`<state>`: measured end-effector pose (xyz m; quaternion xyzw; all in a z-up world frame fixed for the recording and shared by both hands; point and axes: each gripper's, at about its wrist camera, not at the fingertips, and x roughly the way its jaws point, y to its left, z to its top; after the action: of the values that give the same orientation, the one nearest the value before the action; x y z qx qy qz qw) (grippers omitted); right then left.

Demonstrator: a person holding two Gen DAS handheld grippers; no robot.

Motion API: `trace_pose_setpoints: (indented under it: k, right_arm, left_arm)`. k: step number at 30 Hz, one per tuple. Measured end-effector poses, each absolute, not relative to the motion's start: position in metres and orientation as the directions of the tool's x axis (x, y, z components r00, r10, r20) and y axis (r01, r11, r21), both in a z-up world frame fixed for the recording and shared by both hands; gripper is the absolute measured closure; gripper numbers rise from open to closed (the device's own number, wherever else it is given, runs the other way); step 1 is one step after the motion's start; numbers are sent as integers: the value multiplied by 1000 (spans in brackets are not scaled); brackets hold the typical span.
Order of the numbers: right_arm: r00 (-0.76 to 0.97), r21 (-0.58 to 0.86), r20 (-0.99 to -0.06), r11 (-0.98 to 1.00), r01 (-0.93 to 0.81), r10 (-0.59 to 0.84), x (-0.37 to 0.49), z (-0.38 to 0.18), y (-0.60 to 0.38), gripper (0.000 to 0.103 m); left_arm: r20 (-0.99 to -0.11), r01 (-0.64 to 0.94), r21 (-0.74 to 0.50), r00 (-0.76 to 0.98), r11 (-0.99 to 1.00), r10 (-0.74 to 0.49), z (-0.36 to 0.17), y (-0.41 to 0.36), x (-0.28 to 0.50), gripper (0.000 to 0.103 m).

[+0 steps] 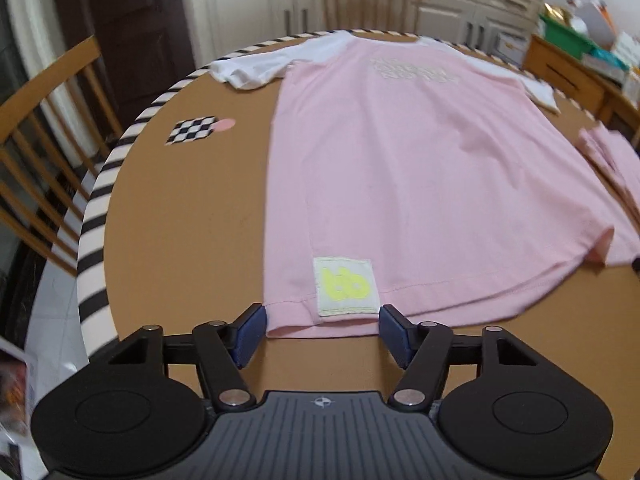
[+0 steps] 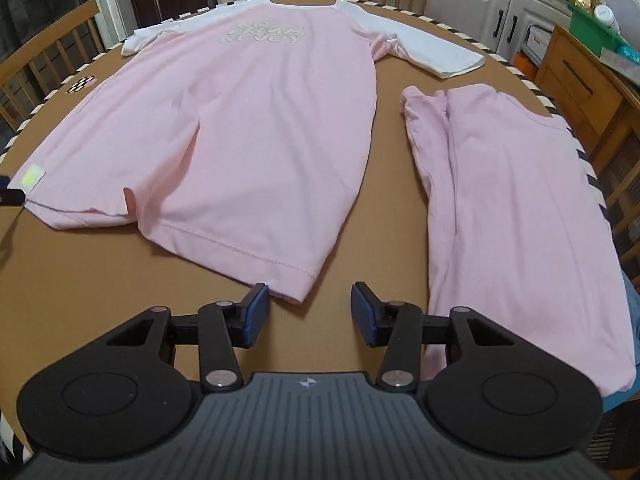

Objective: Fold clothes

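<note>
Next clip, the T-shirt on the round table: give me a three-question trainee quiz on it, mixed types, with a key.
1. True or false: the left gripper is shut on the pink T-shirt.
2. Which lies beside the T-shirt, ahead of the right gripper? A) a towel B) the pink trousers C) a sock
3. Fill in: the yellow-marked patch sits at the shirt's ___ edge.

Key
1. False: both grippers are open, each at a hem corner.
2. B
3. Hem (bottom) edge, between the left gripper's fingers.
</note>
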<state>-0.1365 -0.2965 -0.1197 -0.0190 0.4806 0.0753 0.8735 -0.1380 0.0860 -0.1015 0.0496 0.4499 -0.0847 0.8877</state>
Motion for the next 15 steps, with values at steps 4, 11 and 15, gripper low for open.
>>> trace_pose_setpoints:
  k: [4, 11, 15]
  right_arm:
    - [525, 45, -842, 986, -161, 124, -139, -120, -293, 55]
    - [529, 67, -835, 982, -175, 151, -135, -119, -292, 81]
    - [523, 89, -835, 980, -177, 170, -131, -117, -291, 88]
  left_arm:
    - [-781, 209, 6, 611, 978, -126, -98, 89, -131, 38]
    - [-788, 303, 37, 595, 952, -159, -102, 87, -128, 67]
    - [-785, 336, 74, 600, 939, -152, -101, 80, -126, 96]
